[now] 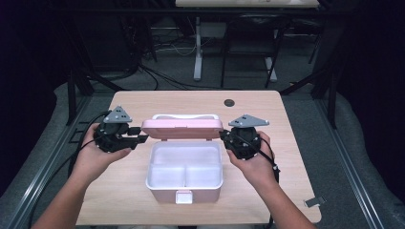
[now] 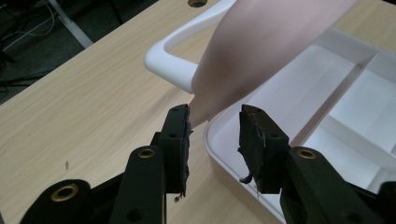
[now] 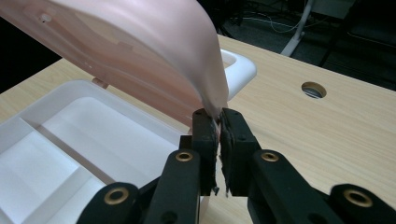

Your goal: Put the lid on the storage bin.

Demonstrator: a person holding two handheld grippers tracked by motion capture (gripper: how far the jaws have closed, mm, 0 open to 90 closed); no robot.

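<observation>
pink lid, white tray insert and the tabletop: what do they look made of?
Pink hinged lid: looks like moulded plastic, smooth and semi-gloss; soft highlights, rounded corner, slightly translucent edge.
White divided tray insert: probably thin plastic, satin; seamless moulded dividers.
Light wooden tabletop: wood grain shows, matte; solid wood or printed laminate, cannot tell.
Right gripper pinches the lid's corner.

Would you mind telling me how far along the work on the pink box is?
Done: the pink lid stands raised off the white box, whose divided tray shows bare. In hand: the right tongs pinch the lid's corner, while the left tongs stand open at its other corner, not gripping. Left: probably letting go on the right too, once the lid holds by itself.
</observation>
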